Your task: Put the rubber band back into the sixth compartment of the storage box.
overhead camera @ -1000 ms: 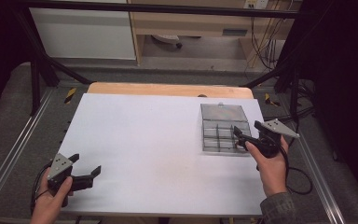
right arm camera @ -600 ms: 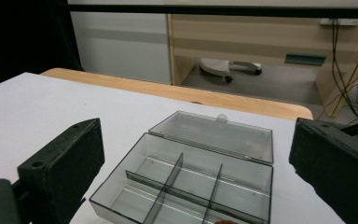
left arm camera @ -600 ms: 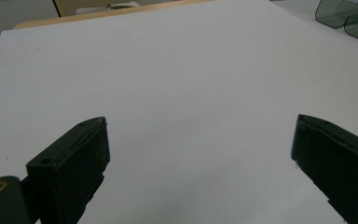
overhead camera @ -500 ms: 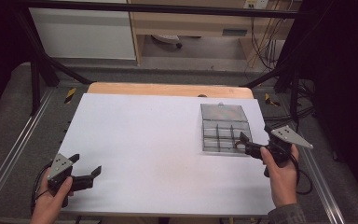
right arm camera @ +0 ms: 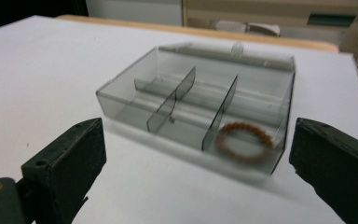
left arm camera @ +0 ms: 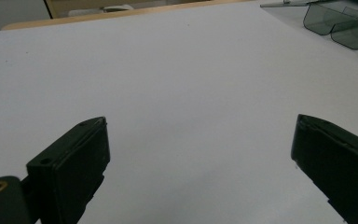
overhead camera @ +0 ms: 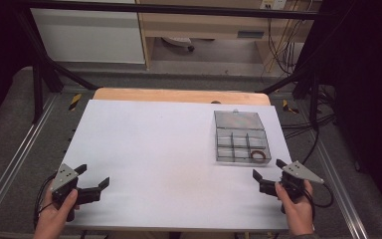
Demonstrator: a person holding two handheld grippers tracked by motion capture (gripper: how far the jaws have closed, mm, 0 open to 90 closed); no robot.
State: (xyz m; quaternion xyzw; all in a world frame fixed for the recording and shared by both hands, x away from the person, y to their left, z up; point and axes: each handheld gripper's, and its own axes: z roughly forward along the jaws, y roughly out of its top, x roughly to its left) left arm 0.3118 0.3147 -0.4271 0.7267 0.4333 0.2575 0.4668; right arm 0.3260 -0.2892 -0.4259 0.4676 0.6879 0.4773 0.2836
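A clear plastic compartment box (overhead camera: 239,137) sits open on the right side of the white table (overhead camera: 154,149), its lid laid back on the far side. A brown beaded bracelet (overhead camera: 257,156) lies flat in the near right compartment, the one closest to the right gripper (overhead camera: 265,174). That gripper's jaws have just been opening and stand wide with nothing between them, aimed at the box, probably a release. The left gripper (overhead camera: 92,177) rests at the near left, well apart, jaws wide and empty.
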